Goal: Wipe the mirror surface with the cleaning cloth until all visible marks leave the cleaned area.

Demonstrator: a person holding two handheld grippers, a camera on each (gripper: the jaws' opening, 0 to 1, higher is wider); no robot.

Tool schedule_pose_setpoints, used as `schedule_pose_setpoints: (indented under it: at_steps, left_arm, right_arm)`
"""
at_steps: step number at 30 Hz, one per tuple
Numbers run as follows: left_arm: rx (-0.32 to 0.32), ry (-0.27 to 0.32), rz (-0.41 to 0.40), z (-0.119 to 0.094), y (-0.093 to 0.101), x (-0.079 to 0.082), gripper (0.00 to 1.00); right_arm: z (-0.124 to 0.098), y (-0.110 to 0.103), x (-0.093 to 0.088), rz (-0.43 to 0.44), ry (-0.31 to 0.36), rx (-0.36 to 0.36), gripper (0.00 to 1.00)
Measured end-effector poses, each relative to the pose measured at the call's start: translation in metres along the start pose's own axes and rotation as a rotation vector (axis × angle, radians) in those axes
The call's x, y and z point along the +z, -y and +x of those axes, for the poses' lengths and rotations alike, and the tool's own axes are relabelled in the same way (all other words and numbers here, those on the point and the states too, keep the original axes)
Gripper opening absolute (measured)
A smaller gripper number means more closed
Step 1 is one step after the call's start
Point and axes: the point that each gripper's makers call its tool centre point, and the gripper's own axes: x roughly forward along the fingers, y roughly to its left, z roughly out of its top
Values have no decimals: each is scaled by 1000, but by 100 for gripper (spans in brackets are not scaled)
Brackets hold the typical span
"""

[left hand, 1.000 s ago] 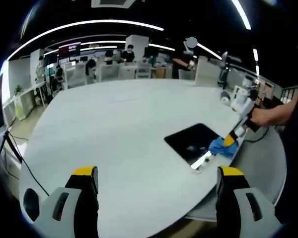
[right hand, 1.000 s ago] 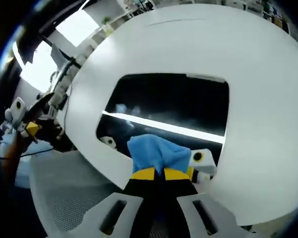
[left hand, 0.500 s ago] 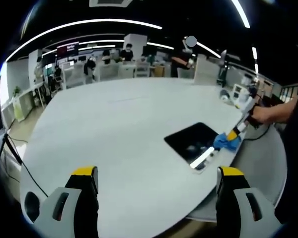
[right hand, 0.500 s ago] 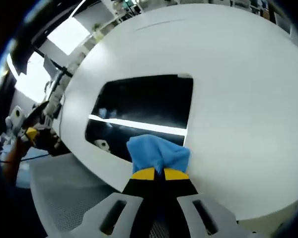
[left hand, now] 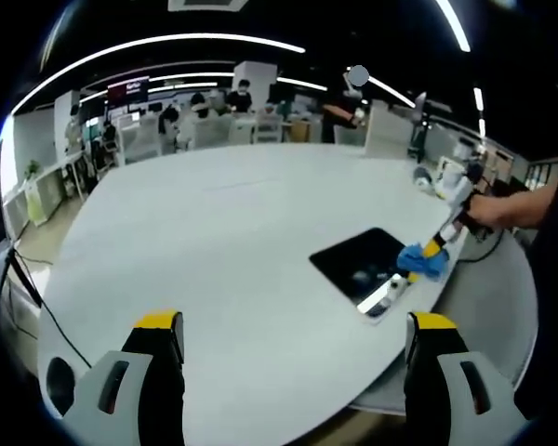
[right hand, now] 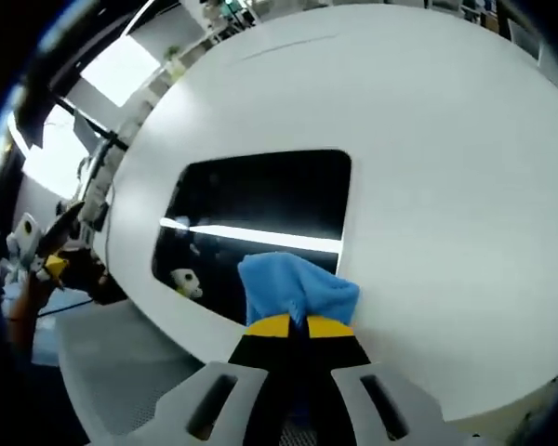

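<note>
Near the round white table's [left hand: 214, 242] right edge lies the dark, glossy rectangular mirror [right hand: 260, 218]. The right gripper [right hand: 290, 324] pinches a soft blue cleaning cloth [right hand: 293, 288] against it. The left gripper [left hand: 293, 325] hovers gaping, wide bare tabletop ahead.

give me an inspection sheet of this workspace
surface: white table, round-edged, mostly bare
job's things: mirror flat near the table edge, faint smudges; blue cloth on its near edge
clutter: nothing seen on the table
grippers: right gripper shut on the cloth; left gripper open, raised, holding nothing
cables: cable off the table's left edge
surroundings: office desks and people behind, ceiling light strips
</note>
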Motion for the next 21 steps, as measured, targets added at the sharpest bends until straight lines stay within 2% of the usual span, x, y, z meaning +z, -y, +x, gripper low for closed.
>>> schedule_pose_setpoints:
  at_steps: [21]
  left_arm:
    - [18, 8, -26, 0, 2, -1, 100]
  right_arm:
    - [28, 26, 101, -34, 48, -61, 0]
